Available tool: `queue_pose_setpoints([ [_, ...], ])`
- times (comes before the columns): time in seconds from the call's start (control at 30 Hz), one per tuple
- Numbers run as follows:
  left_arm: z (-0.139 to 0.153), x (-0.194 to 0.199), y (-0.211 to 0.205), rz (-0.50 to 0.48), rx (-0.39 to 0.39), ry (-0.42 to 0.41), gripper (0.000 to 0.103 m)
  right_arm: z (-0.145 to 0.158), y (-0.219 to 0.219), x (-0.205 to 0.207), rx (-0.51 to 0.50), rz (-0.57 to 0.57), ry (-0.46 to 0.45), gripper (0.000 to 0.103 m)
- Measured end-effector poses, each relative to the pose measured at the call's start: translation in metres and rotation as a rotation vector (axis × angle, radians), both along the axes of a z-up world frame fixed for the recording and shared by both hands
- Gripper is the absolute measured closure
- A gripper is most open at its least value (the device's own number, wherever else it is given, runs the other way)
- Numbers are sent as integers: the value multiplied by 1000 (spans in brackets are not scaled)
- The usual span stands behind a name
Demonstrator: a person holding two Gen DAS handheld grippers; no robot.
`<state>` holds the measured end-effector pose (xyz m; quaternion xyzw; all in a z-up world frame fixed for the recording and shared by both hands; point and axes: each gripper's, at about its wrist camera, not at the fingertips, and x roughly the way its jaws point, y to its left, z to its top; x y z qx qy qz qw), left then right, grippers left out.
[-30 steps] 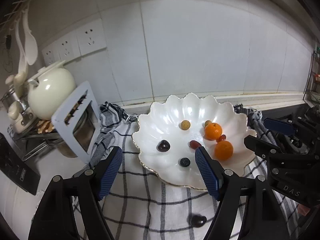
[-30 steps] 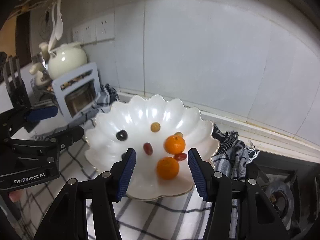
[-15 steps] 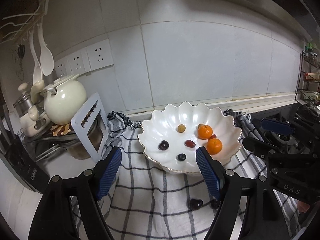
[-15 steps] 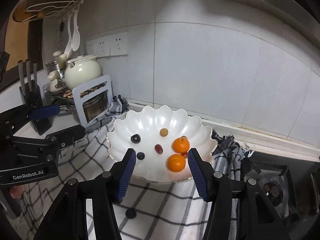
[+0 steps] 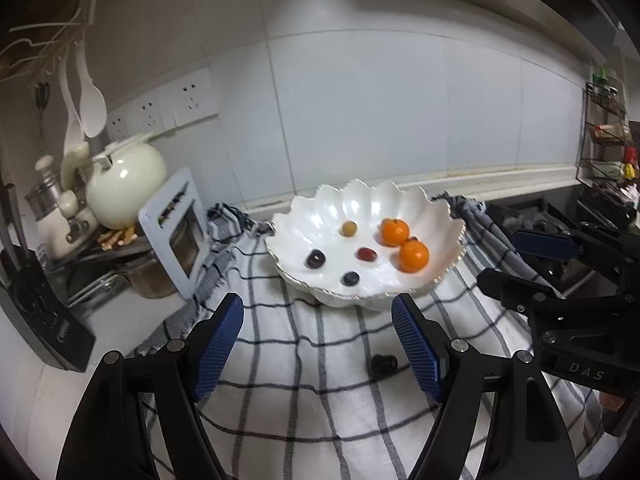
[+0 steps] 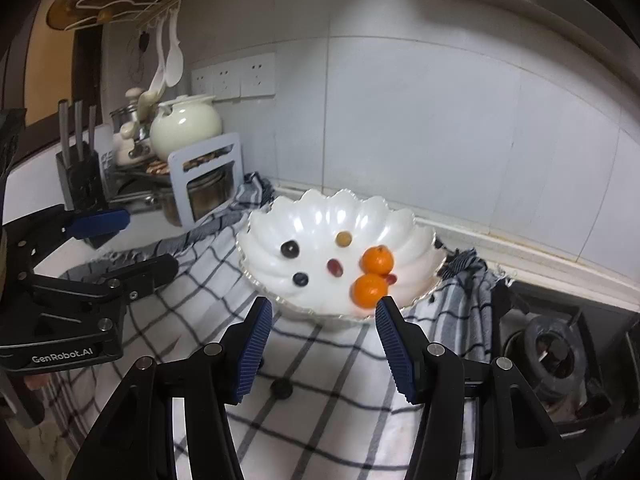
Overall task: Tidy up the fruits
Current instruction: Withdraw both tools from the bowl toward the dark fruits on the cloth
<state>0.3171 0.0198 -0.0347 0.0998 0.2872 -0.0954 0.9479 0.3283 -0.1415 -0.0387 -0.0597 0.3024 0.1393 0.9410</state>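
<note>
Two grippers hang side by side over a checked cloth [image 5: 320, 392], both tilted downward toward a white bowl [image 5: 400, 292] and neither touching anything. The left gripper [image 5: 318, 344] has its blue ribbed pads spread wide with nothing between them; the right gripper [image 6: 322, 346] holds its pads somewhat closer, also parted and empty. Each one shows at the edge of the other's view as a black jointed frame with a blue pad. At the lower left edge of the right wrist view a fingertip of the person [image 6: 36, 381] peeks out under the left gripper's body.

The bowl is glossy, with a scalloped, petal-like rim edged in a thin gold line, and sits on the cloth near the tiled wall. Inside it lie two round mandarins [image 5: 413, 255] with dimpled orange skin, touching each other, a small tan ball-shaped fruit [image 5: 348, 227], an oval red grape [image 5: 367, 254], a dark cherry [image 5: 315, 259] and a small dark blueberry [image 5: 351, 278]. One more dark fruit [image 5: 383, 363] lies outside the bowl on the cloth, just ahead of the left gripper's right pad; its kind I cannot tell.

The cloth is white with thin black lines, rumpled and fringed at its far edges. Left of it stand a smooth cream teapot [image 5: 126, 184] and a pale flat rack [image 5: 176, 232]
</note>
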Motion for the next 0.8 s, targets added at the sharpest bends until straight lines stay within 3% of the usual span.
queue_pose_setpoints([
  [0.43, -36, -6, -5, -107, 26, 48, 28, -37, 5, -5, -9, 36, 103, 48],
  [0.8, -75, 9, -10, -178, 35, 119, 40, -72, 8, 10, -2, 74, 187, 49],
])
